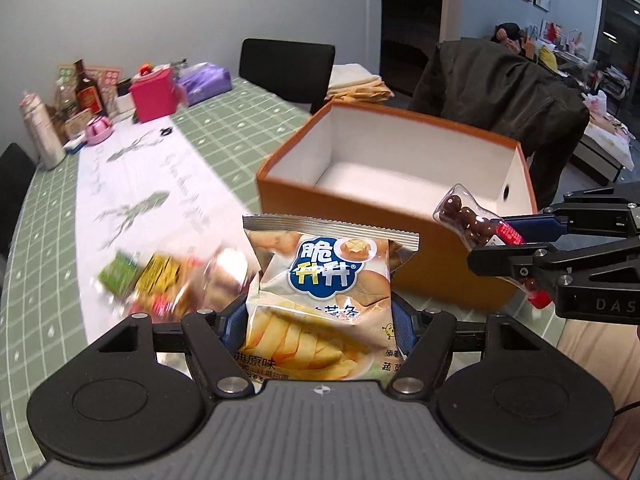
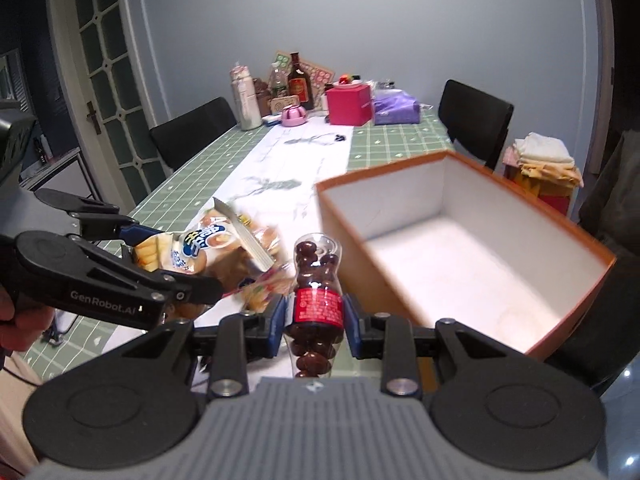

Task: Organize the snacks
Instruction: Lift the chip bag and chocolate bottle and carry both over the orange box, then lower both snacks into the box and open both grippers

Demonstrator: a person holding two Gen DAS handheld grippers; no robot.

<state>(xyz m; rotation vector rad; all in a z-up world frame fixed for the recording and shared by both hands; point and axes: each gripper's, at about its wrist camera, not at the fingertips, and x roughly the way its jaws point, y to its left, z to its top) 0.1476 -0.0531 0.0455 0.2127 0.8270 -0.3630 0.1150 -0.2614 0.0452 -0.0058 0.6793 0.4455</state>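
My left gripper (image 1: 320,316) is shut on a beige chip bag (image 1: 320,280) with a blue logo, held above the table near the front left corner of the orange box (image 1: 360,232). The bag also shows in the right wrist view (image 2: 208,244). My right gripper (image 2: 314,316) is shut on a clear bottle of chocolate balls (image 2: 318,280) with a red label, beside the box's near wall (image 2: 360,256). The bottle (image 1: 468,220) shows over the box's front right corner. The box is white inside and empty.
Several loose snack packets (image 1: 152,280) lie blurred on the white runner left of the box. Bottles, a pink box (image 1: 154,94) and a purple pack (image 1: 204,82) stand at the table's far end. Black chairs (image 1: 286,66) ring the table; a dark jacket (image 1: 500,88) hangs behind the box.
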